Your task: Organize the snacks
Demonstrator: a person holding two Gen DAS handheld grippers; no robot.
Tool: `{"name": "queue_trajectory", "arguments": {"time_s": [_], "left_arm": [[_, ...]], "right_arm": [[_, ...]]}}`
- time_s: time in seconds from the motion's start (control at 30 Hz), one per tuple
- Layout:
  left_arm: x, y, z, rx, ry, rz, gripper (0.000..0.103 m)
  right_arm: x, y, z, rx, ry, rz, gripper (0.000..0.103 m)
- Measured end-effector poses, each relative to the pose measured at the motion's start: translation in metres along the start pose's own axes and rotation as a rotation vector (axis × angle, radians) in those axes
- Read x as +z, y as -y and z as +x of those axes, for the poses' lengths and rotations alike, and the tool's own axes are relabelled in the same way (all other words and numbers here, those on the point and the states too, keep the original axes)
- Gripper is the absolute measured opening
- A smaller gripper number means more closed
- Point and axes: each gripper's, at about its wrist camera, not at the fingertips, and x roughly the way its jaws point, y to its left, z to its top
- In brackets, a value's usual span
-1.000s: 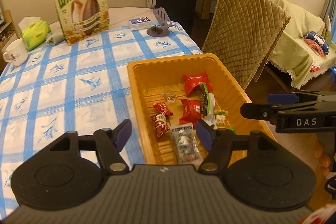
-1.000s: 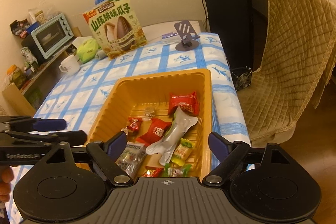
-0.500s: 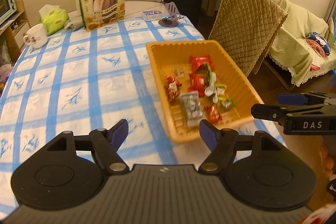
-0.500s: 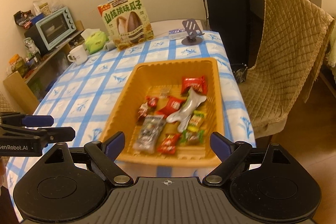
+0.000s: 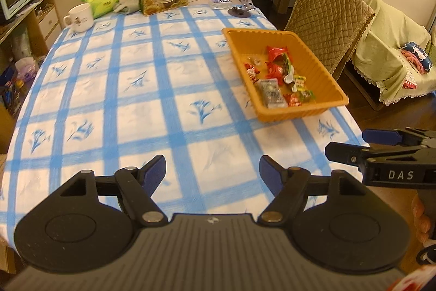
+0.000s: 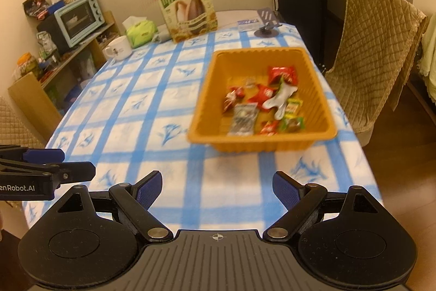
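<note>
Both tongs are standing wide with nothing between their pads: we are holding the left gripper (image 5: 212,168) and the right gripper (image 6: 216,187) over the near end of the checked tablecloth (image 5: 122,89). Well ahead of both, the orange tray (image 6: 261,143) is sitting on the cloth, carrying the wrapped snacks (image 6: 261,105); it is lying forward-right of our left tongs.

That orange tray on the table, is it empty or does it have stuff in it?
Partly filled. The orange tray holds a loose scatter of wrapped snacks on its floor, with bare bottom showing at the far end.
</note>
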Motion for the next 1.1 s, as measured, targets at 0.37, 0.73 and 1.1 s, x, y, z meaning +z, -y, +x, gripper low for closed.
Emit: {"name": "queue_trajectory", "arguments": {"time_s": [0.37,0.73,1.1], "left_arm": [[-0.038,-0.034,-0.038,-0.004,0.017,-0.008,0.074],[-0.060,-0.054,-0.058,-0.012,0.021,-0.013,0.074],[-0.066,-0.059,-0.062,-0.017,0.024,-0.016,0.074]], "right_arm": [[-0.031,-0.054,-0.015,-0.005,-0.016,0.006,0.088],[-0.047,-0.089,-0.023,0.009,-0.019,-0.003,0.088],[-0.052,-0.101,-0.026,0.011,-0.017,-0.012,0.088]]}}
